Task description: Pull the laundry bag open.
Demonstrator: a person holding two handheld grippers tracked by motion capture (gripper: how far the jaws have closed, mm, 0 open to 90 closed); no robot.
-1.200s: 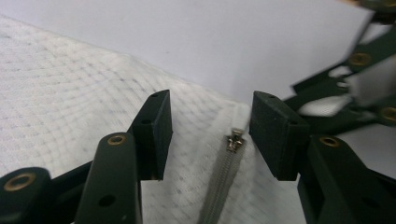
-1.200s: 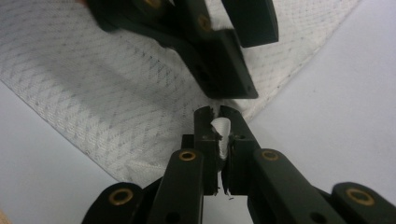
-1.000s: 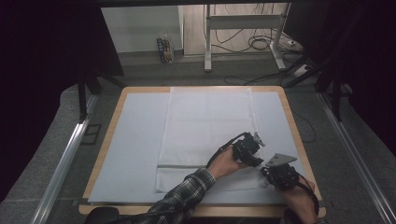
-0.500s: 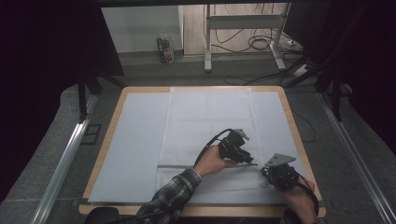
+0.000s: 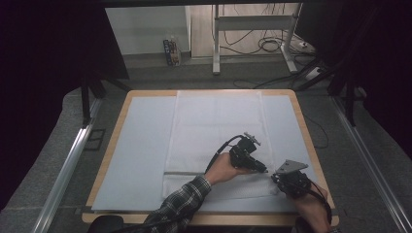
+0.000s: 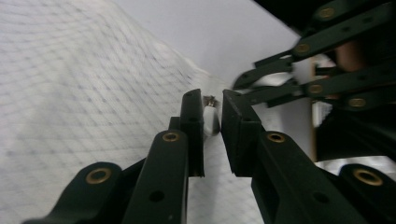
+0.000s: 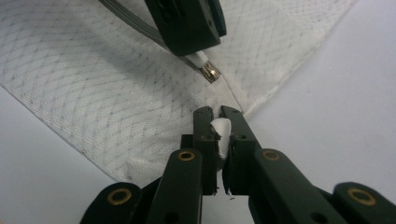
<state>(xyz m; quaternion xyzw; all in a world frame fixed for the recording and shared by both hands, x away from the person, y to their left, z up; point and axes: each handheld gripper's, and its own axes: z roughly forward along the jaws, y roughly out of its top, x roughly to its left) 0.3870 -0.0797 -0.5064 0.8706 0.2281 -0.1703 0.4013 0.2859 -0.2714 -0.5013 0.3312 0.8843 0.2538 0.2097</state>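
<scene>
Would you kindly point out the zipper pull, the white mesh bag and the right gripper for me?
zipper pull (image 7: pixel 208 71), right gripper view, its metal end.
white mesh bag (image 5: pixel 214 126), high view, middle of its flat panel.
right gripper (image 7: pixel 220 122), right gripper view, between its jaw tips, pinching the bag's corner.

White mesh-woven cloth bag (image 5: pixel 214 141), metal zipper pull (image 7: pixel 211 73), matt black tongs (image 7: pixel 218 114).

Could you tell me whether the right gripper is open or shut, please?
Shut: the right gripper pinches a fold of the mesh bag at its corner.
</scene>
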